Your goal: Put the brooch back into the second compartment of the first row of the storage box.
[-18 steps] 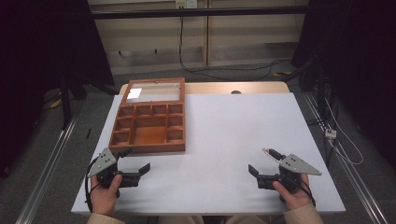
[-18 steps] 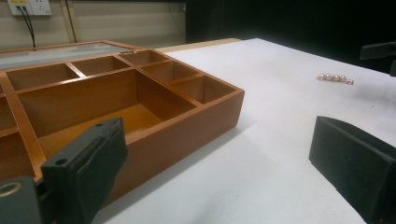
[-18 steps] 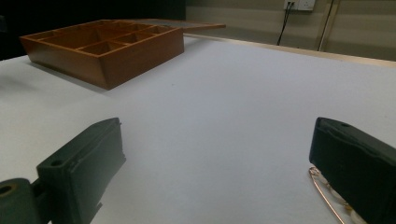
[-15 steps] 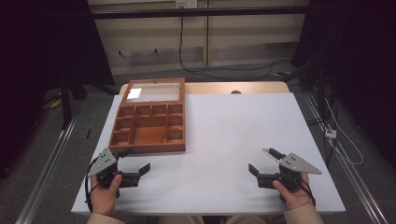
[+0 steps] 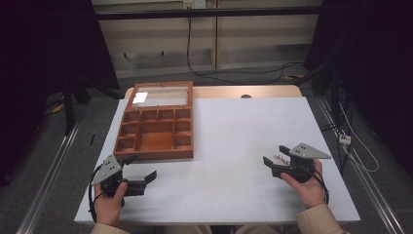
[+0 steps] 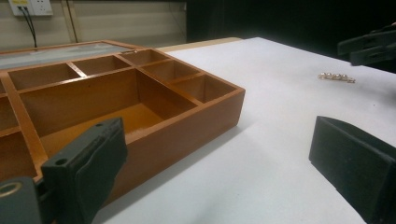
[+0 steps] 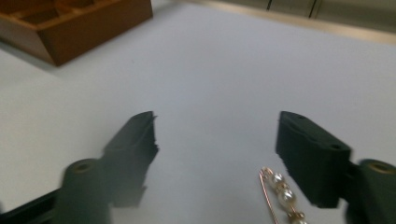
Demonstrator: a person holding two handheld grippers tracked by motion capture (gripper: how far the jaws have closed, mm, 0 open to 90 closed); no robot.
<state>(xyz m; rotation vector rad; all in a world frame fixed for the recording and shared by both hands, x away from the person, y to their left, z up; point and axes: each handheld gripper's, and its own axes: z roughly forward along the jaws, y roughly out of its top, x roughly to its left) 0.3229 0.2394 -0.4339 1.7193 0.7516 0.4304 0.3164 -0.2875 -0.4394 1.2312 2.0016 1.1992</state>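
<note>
Right gripper view | pearl pin: gold, white beads | right hand-held gripper: jaws apart

Looks like lab or recording studio, not home: plain white rectangular table on grey floor, black curtains at both sides, loose black cables trailing along beige panelled back wall, white wall sockets, metal floor rails flanking table
</note>
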